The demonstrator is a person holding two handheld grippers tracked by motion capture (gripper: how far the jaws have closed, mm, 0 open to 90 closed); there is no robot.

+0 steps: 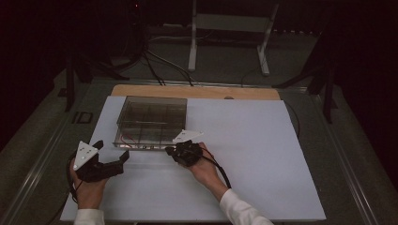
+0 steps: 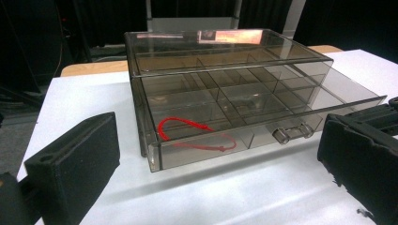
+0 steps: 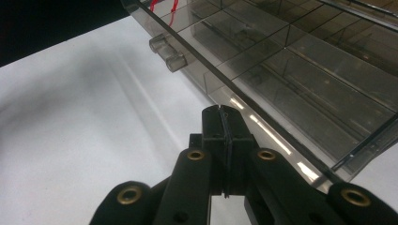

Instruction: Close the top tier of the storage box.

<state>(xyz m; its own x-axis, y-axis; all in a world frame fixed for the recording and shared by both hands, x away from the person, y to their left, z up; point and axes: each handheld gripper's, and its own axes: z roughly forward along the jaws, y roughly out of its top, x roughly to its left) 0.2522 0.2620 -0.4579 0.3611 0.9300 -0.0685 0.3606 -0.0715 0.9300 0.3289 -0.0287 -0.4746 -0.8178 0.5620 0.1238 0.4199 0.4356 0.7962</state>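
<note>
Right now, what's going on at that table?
A person holds a tool in each hand in front of a smoked clear drawer box on the white table. Its drawer is pulled partly out, with a red cord lying in a front compartment. The right tool, jaws shut, has its tip at the drawer front, beside the handle. The left tool sits open, clear of the box.
</note>
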